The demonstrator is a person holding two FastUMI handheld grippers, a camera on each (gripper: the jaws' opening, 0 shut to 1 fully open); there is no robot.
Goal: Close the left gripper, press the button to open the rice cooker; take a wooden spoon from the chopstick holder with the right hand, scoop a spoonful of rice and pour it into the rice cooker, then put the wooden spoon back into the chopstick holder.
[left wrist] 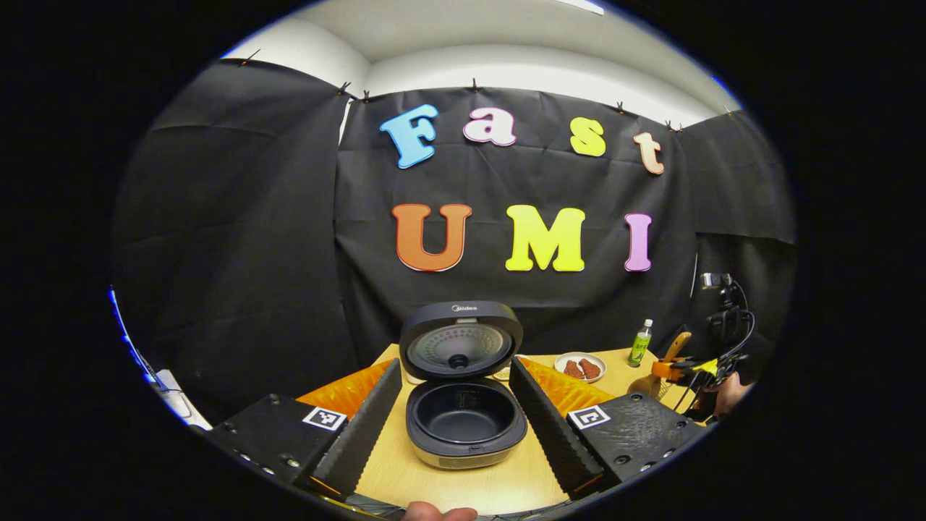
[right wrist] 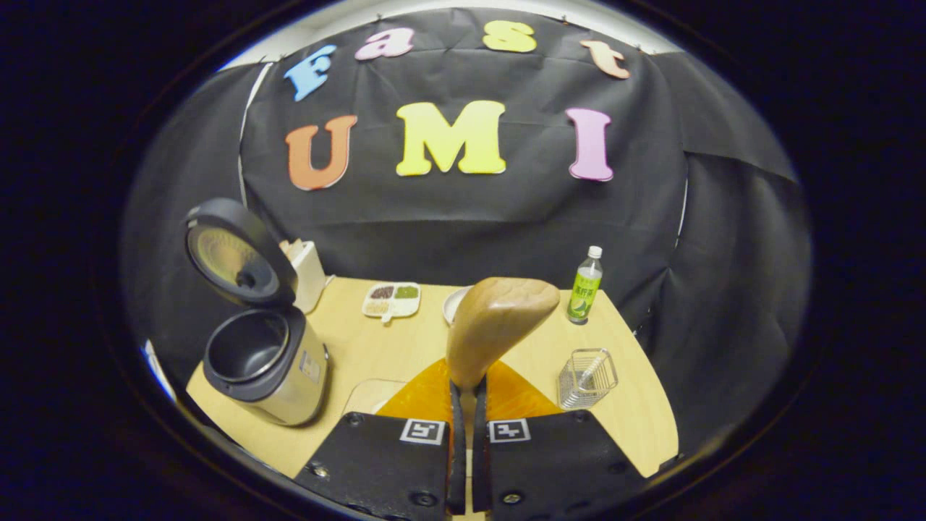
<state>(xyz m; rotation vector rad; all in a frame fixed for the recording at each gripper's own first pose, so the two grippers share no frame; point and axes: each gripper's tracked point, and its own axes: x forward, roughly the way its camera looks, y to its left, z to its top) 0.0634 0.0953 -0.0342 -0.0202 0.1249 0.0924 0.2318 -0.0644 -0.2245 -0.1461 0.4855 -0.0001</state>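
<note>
Wooden spoon (right wrist: 499, 318) right up front in the right gripper view, its handle pinched between the right gripper (right wrist: 466, 394) fingers, which are drawn tight together on it, bowl standing up and leaning a little to the right. It looks light, rigid and smooth; a polished handle could twist in a narrow pinch, so a hold low on the shaft, as here, seems sensible, though a loaded bowl may want to tip it. Just past it to the right sits the wire chopstick holder (right wrist: 587, 378) on the table (right wrist: 376, 347), apart from the spoon. Off to the left, the rice cooker (right wrist: 264, 369) stands with its lid (right wrist: 235, 250) up and the dark inner pot bare.

Over to the left gripper view: the left gripper (left wrist: 456, 398) has its fingers spread wide, nothing between them, with the open cooker framed straight ahead. Farther back, a small dish (right wrist: 391, 299) of grains, a plate (left wrist: 580, 366) and a green bottle (right wrist: 584, 289) near the wall. Scooping rice is, by my read, the step not yet done.
</note>
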